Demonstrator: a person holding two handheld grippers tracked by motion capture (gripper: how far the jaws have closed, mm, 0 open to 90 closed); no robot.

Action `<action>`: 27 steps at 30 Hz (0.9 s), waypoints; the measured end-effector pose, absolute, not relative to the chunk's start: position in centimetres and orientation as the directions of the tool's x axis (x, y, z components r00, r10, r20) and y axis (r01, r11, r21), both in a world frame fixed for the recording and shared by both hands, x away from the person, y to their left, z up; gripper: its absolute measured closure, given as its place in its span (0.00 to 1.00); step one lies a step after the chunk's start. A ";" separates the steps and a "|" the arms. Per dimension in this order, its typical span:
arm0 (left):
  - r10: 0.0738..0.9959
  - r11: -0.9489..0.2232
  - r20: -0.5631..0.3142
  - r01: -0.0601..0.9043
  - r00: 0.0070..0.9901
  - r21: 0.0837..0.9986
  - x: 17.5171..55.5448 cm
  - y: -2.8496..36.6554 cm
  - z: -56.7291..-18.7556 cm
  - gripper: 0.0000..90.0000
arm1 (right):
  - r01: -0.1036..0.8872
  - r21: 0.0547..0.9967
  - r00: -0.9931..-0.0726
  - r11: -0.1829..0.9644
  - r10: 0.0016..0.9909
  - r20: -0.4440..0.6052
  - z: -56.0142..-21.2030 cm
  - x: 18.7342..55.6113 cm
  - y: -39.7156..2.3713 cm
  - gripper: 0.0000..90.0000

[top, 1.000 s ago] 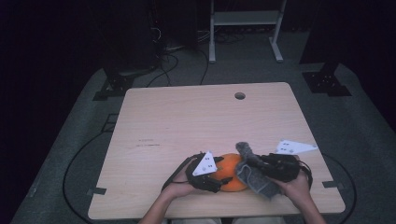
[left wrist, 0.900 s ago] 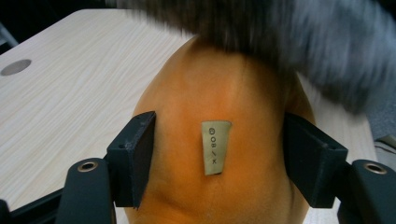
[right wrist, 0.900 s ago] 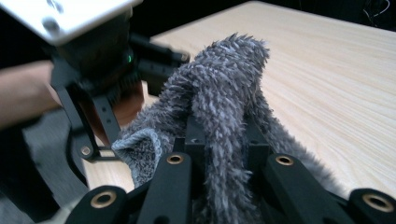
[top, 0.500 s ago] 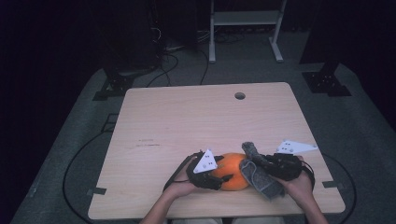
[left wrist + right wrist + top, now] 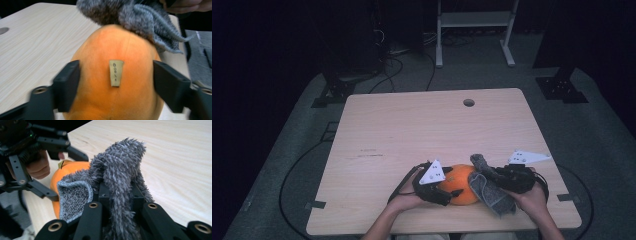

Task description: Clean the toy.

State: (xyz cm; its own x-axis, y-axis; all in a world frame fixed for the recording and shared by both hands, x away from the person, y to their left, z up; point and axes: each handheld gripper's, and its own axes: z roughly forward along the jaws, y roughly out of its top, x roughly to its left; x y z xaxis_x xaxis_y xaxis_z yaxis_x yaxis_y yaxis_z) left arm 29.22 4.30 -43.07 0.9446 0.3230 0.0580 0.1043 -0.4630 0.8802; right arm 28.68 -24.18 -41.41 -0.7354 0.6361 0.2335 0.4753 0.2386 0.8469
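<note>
Orange toy (image 5: 460,184) at near table (image 5: 422,130) edge, tan tag facing left gripper (image 5: 443,189). Left jaws straddling toy, just widened, pads slightly clear of its sides (no firm contact visible). Right gripper (image 5: 492,176) clamped on grey cloth (image 5: 492,192) draped against toy.

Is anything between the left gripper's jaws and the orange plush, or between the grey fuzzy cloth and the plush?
Nothing visible. The left gripper, its jaws just opening, straddles the orange plush with no object between. The grey fuzzy cloth, clamped in the right gripper, already drapes against the plush's far end.
</note>
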 end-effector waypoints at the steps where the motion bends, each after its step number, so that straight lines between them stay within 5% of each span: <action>1: 0.320 -0.471 0.053 0.110 0.946 0.875 29.3 4.2 -42.8 0.21 | 0.476 0.845 -0.737 0.243 0.634 0.233 -41.4 28.6 -24.2 0.85; 5: 0.328 -0.523 0.032 0.153 0.944 0.839 29.9 3.8 -42.9 0.08 | 0.475 0.840 -0.744 0.264 0.630 0.223 -41.4 28.5 -24.1 0.85; 10: 0.324 -0.529 0.068 0.121 0.943 0.840 29.5 3.6 -43.5 0.24 | 0.441 0.852 -0.762 0.281 0.619 0.190 -40.5 27.6 -23.2 0.85; 16: 0.325 -0.532 0.100 0.095 0.940 0.842 29.0 3.7 -43.6 0.30 | 0.350 0.874 -0.830 0.337 0.544 0.123 -39.2 26.8 -20.3 0.85; 24: 0.333 -0.488 0.047 0.129 0.942 0.863 29.4 4.4 -43.6 0.35 | 0.479 0.846 -0.727 0.235 0.646 0.233 -41.5 28.4 -24.7 0.85; 27: 0.341 -0.449 0.009 0.155 0.940 0.880 29.6 4.6 -43.1 0.37 | 0.457 0.859 -0.735 0.232 0.643 0.217 -41.0 27.9 -24.8 0.85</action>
State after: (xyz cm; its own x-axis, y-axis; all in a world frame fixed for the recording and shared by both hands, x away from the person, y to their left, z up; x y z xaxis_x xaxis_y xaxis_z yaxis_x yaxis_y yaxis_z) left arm 29.57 4.58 -43.08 0.9399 0.3413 0.0088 0.1547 -0.4488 0.8801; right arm 27.95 -24.76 -41.02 -0.7347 0.6426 0.2174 0.4571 0.2321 0.8586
